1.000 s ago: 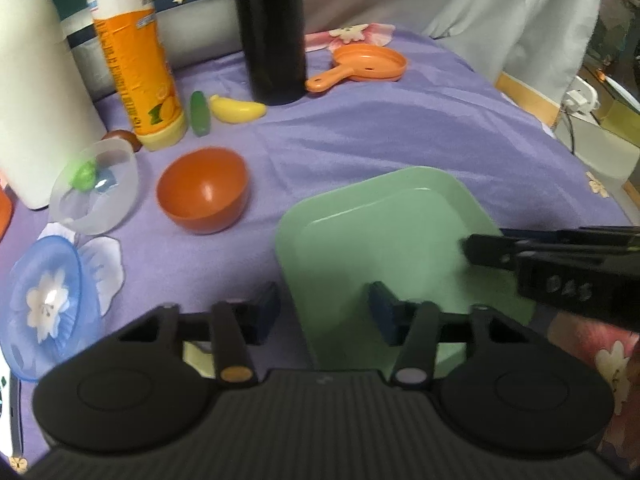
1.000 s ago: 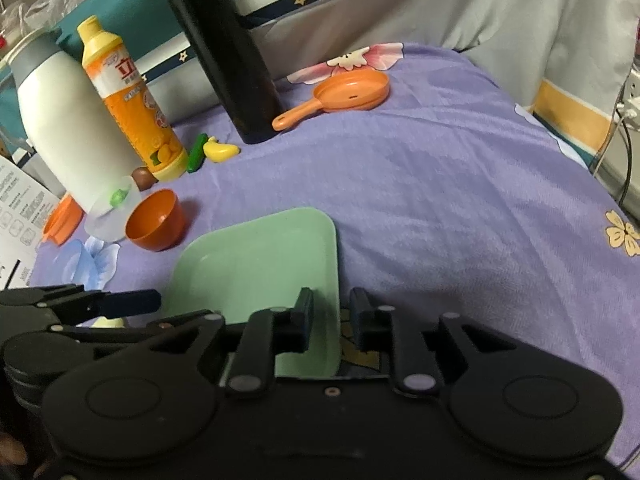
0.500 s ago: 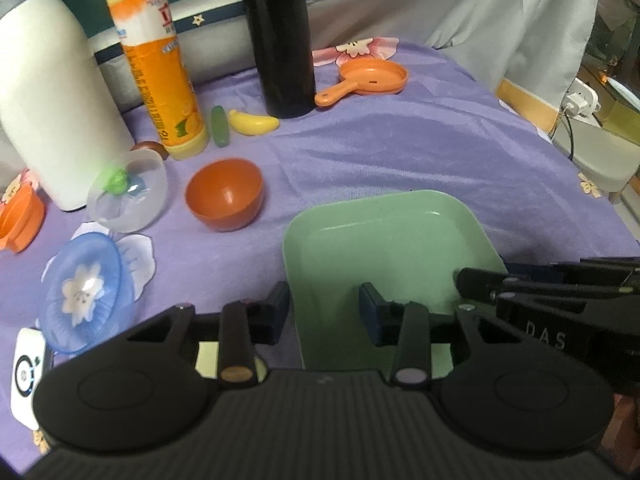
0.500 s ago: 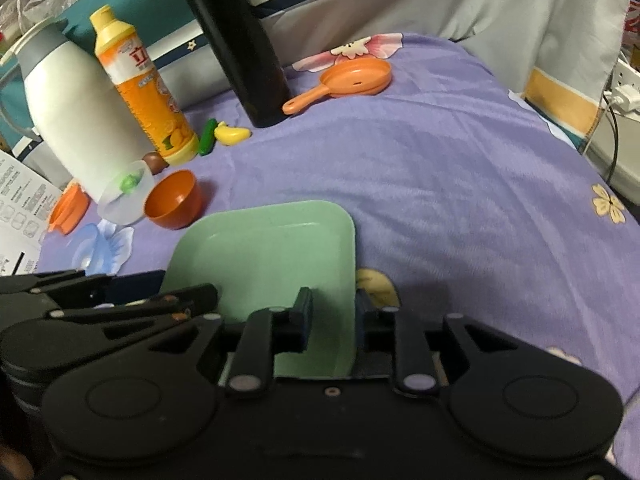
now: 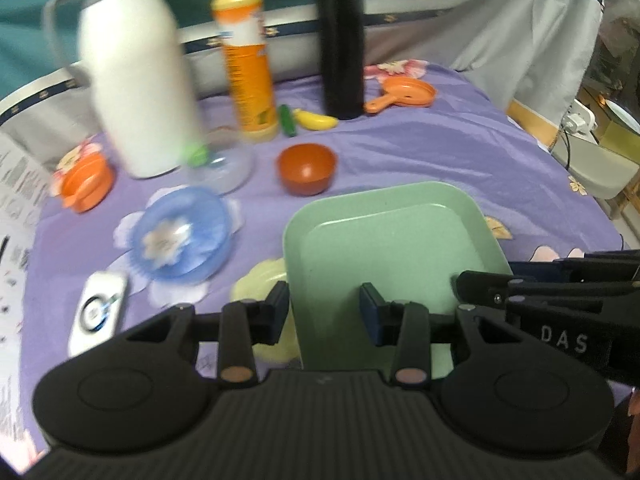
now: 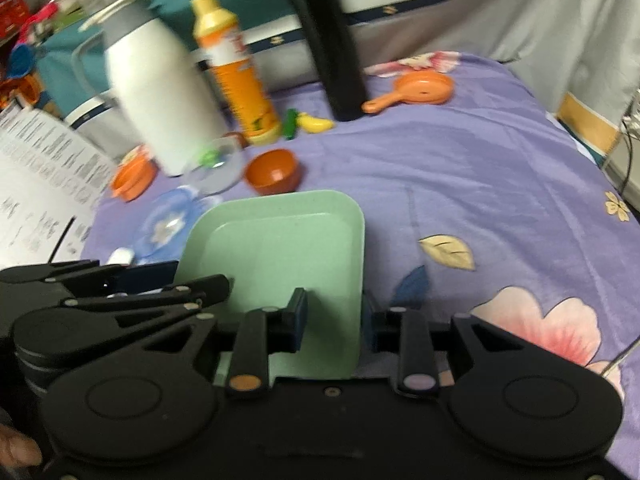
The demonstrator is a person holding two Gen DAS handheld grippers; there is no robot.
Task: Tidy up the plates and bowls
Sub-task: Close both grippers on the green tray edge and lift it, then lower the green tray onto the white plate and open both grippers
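A square green plate (image 5: 392, 236) lies on the purple cloth; it also shows in the right wrist view (image 6: 280, 248). My left gripper (image 5: 324, 308) is open, its fingers astride the plate's near left edge. My right gripper (image 6: 334, 320) is open, astride the plate's near right edge. An orange bowl (image 5: 306, 168), a blue flowered bowl (image 5: 182, 236) and a clear bowl (image 5: 224, 164) sit beyond to the left.
A white jug (image 5: 136, 92), an orange bottle (image 5: 248, 68) and a black flask (image 5: 342, 36) stand at the back. A small orange pan (image 5: 404, 94), toy banana (image 5: 314, 120), orange dish (image 5: 86, 182) and white device (image 5: 98, 312) lie around. The bed's edge drops off right.
Both grippers have pulled back and risen, so more of the scene shows. The right gripper's fingers stand wider apart than before. The plate stays on the cloth.
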